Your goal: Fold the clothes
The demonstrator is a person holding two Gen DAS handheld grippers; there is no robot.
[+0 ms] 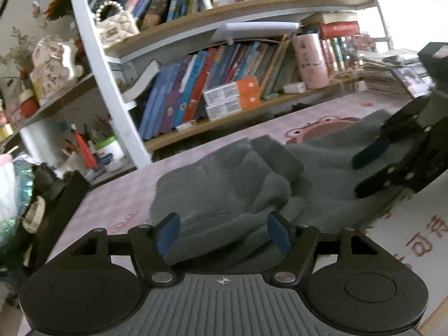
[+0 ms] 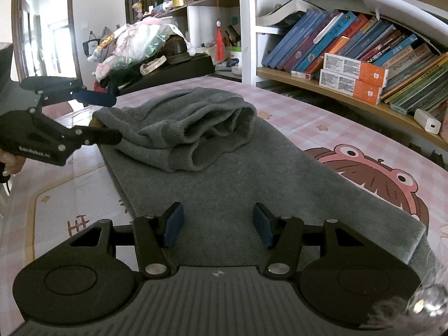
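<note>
A: On the worktop (image 2: 322, 123), with its pink checked cover, lies one grey sweater (image 2: 224, 173). Its lower body is spread flat toward the near edge, while the upper part and sleeves sit bunched in a loose heap toward the far edge by the bookshelf (image 2: 364, 56).

B: So how far along is the folding?

A: Part-way at most, he judges: the heap is no neat fold, and it would need flattening and squaring. Whether it was gathered in or is being opened out, the views do not settle.

B: And the grippers?

A: Two. The left hand-held gripper (image 1: 221, 232) stands wide open over the bunched cloth, holding nothing. The right hand-held gripper (image 2: 217, 224) is equally open above the flat part, empty too.
</note>
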